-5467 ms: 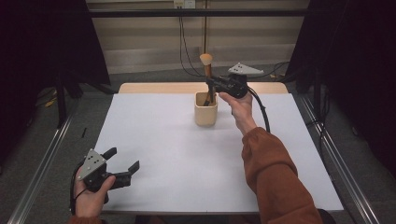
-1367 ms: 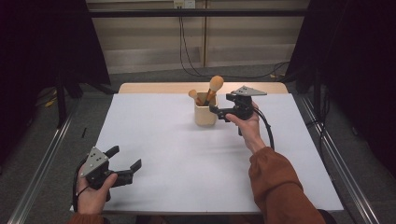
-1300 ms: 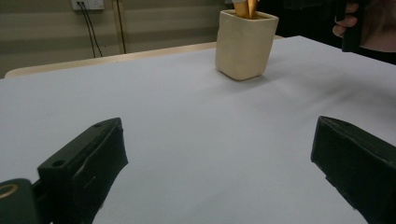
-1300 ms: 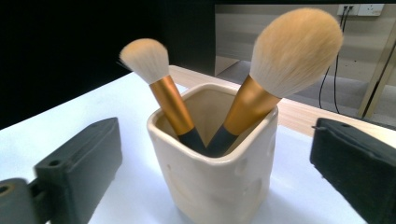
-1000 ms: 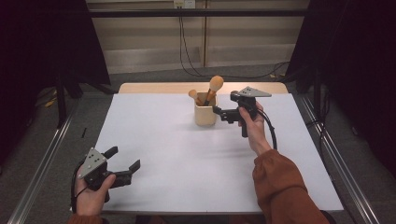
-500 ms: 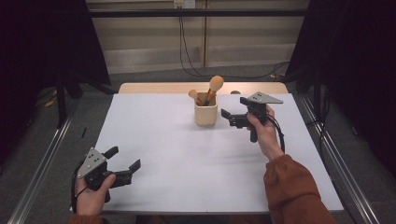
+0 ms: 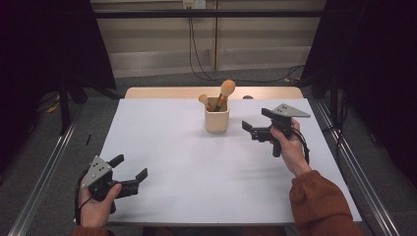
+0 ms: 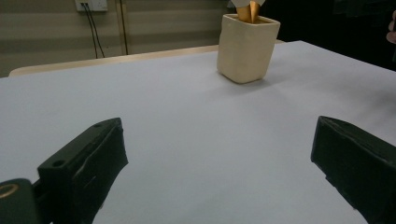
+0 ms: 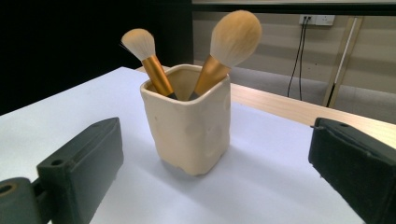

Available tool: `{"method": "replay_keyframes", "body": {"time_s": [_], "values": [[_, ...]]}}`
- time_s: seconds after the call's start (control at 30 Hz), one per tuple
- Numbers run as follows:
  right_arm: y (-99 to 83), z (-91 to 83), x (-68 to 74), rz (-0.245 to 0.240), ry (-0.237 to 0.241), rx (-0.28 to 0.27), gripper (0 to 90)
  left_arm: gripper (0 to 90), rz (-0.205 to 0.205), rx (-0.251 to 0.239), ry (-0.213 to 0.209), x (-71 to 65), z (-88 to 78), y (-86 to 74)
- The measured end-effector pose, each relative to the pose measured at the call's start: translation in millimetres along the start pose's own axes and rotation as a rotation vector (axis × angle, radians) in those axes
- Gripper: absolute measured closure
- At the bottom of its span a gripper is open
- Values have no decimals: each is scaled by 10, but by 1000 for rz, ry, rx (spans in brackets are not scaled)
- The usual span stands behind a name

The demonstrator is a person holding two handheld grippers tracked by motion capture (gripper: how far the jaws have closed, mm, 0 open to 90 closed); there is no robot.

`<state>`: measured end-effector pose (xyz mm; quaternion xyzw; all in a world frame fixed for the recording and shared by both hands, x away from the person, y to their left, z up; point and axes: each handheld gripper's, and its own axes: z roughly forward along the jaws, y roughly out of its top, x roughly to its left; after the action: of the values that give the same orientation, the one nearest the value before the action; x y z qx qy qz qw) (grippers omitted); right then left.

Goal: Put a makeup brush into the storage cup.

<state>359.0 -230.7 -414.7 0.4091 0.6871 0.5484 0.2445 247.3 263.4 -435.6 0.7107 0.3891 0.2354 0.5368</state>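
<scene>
A cream cup [image 7: 217, 120] stands at the back middle of the white table [image 7: 196, 167]. Two makeup brushes lean in it, heads up: a large one [image 7: 227, 88] and a small one [image 7: 203, 99]. The right gripper view shows the cup [image 9: 189, 133] close ahead with the large brush [image 9: 233, 32] and the small brush [image 9: 138, 43]. My right gripper [image 7: 255, 121] is open and empty, just right of the cup. Near the front left edge my left gripper [image 7: 130, 167] is open and empty; its view has the cup [image 8: 246, 46] far off.
A wooden strip [image 7: 167, 92] runs along the table's back edge. Metal rails [image 7: 354, 167] flank both sides. Cables [image 7: 196, 54] hang down the back wall. The person's orange sleeve [image 7: 322, 206] comes in at the bottom right.
The right gripper put the large brush into the cup, let go, and drew back to the right of the cup, open. The left gripper has stayed put.
</scene>
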Motion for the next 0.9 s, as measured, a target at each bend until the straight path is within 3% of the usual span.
{"method": "replay_keyframes", "body": {"time_s": [0.37,0.5,0.9], "values": [[-61,-234,-11,-38,-29,22,18,32,0,-2,15,-5,-54,-15],[-111,-327,15,-10,-34,16,16,32,-3,-2,10,-2,-32,-9],[-309,-650,56,-16,-70,-4,13,32,6,2,-6,-4,17,8]]}}
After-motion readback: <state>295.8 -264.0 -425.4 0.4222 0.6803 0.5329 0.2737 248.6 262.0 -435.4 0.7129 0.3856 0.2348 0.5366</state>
